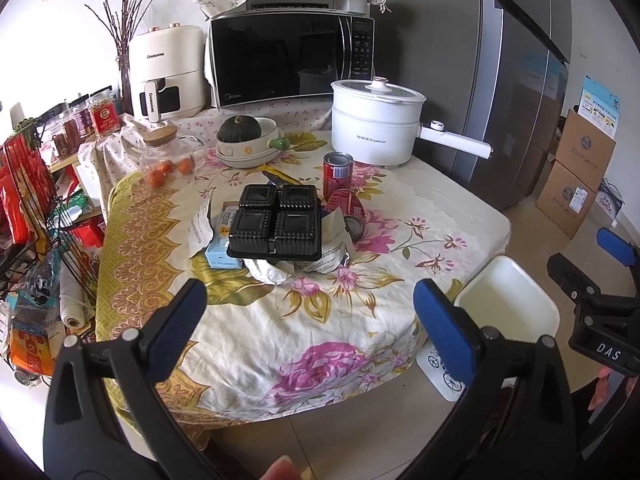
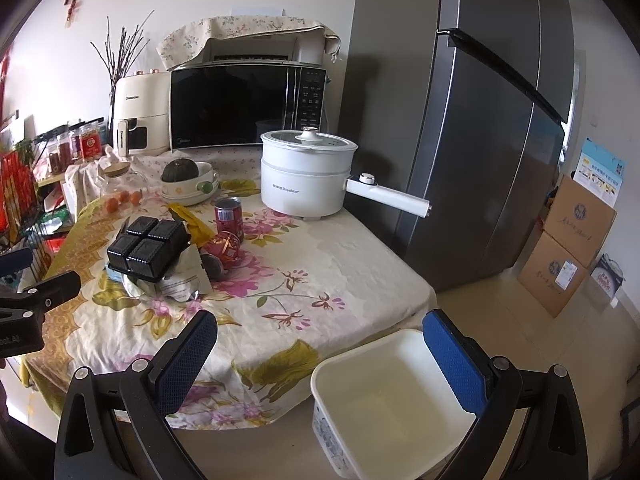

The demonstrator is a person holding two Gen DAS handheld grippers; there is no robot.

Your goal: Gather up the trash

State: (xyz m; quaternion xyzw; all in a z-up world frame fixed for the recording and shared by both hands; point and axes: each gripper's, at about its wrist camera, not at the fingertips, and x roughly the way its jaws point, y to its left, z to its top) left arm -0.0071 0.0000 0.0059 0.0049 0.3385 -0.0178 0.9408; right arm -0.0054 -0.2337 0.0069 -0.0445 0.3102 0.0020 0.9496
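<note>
From the left wrist, the left gripper (image 1: 306, 308) has its fingers spread and empty above the near edge of the worktop (image 1: 440, 208), facing a black plastic tray (image 1: 276, 222) lying on crumpled wrappers (image 1: 332, 248) beside two red cans (image 1: 340, 184). From the right wrist, the right gripper (image 2: 320, 344) also has its fingers spread, over a white bin (image 2: 384, 392) on the floor beside the worktop.

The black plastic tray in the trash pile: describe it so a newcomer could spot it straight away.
Start at the floral-clothed table in front of the microwave. Near its middle lies a heap of crumpled paper and red cans. The black plastic tray sits on top of that heap, the only black item there, moulded into four square ridged compartments.
</note>
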